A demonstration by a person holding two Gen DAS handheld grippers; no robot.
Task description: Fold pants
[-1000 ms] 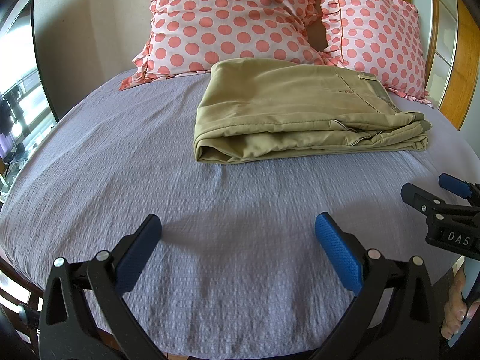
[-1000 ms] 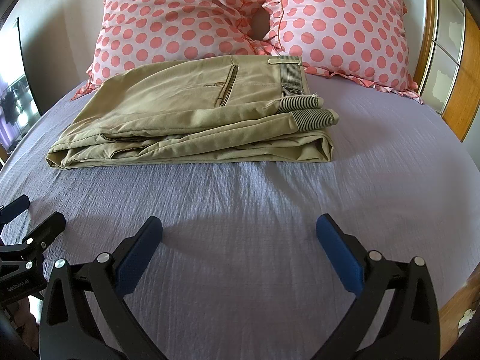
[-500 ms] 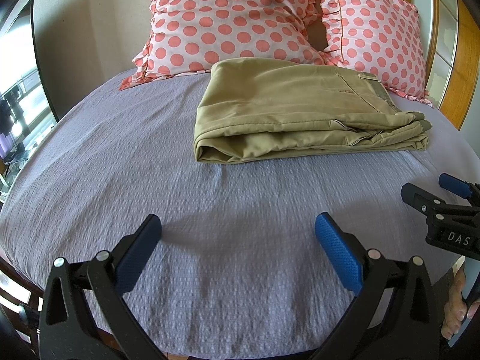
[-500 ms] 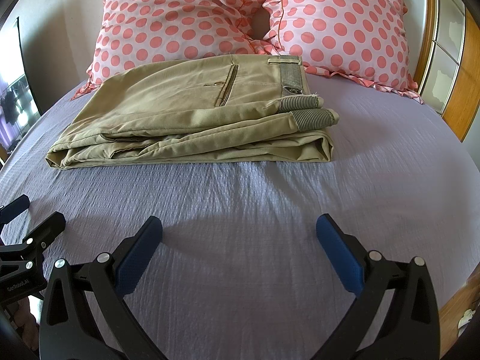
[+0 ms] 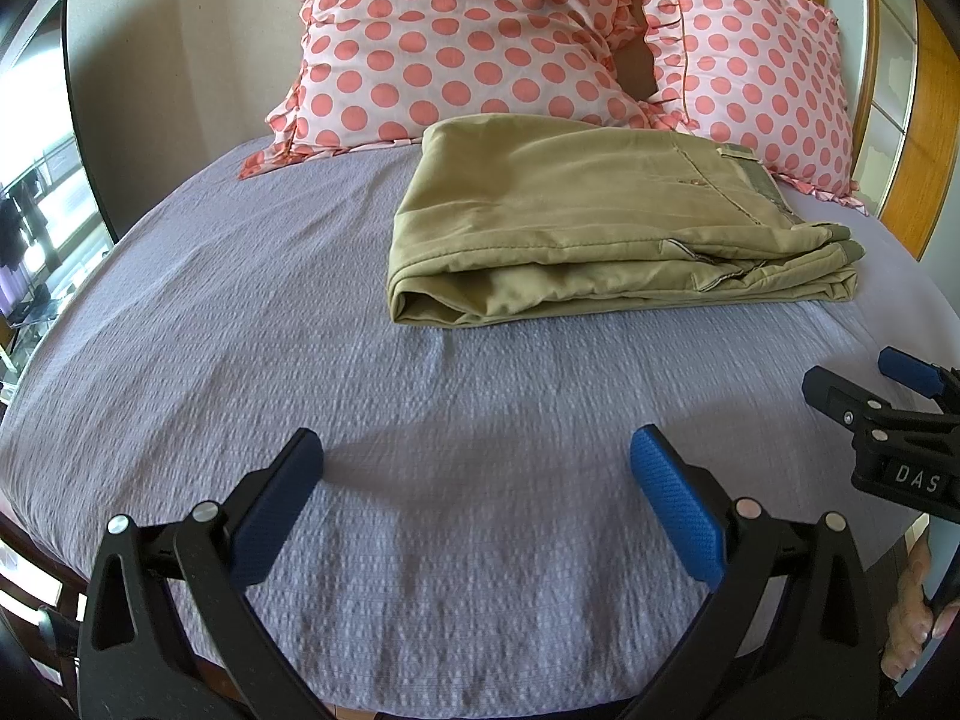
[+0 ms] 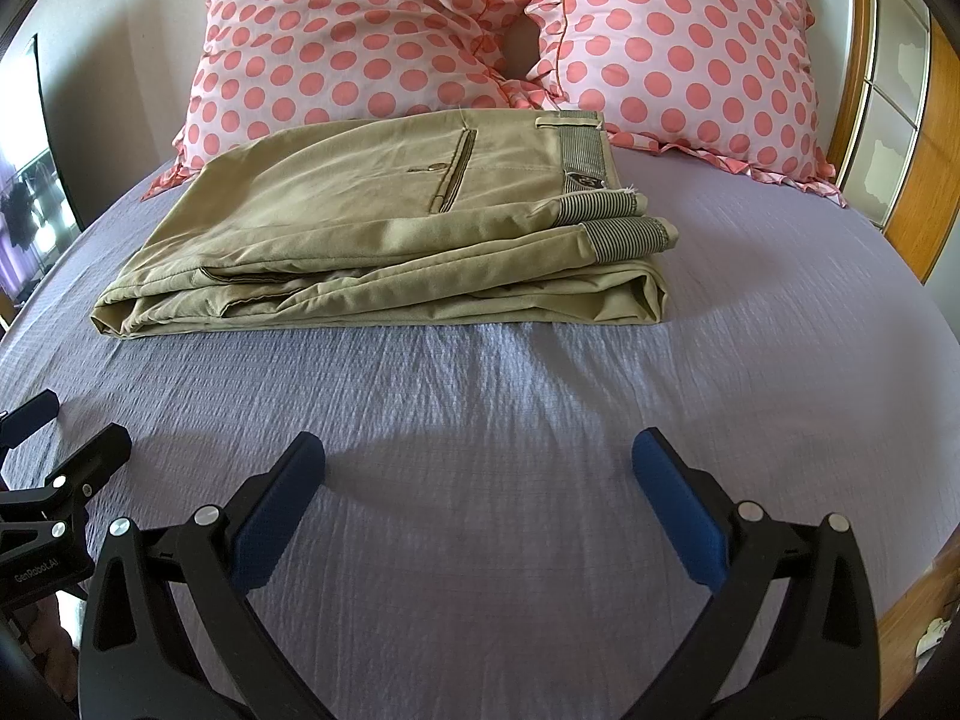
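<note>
On the bed (image 6: 780, 360), folded pants (image 6: 384, 240) lie beyond both wide-spread grippers.

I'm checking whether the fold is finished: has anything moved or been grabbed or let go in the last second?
Nothing visibly changed. The folded pants lie in the same place on the bed, and the left gripper and right gripper stay open and empty, short of them.

Matt khaki cotton-like pants (image 6: 384, 228) with ribbed striped waistband lining; puckered, textured lilac bedspread (image 5: 300, 324) (seersucker-like weave); soft polka-dot cloth pillows (image 6: 372, 30); glossy varnished wooden headboard (image 6: 936, 150); matt black plastic left gripper (image 5: 477, 480), grippy blue pads (image 5: 675, 504)
</note>
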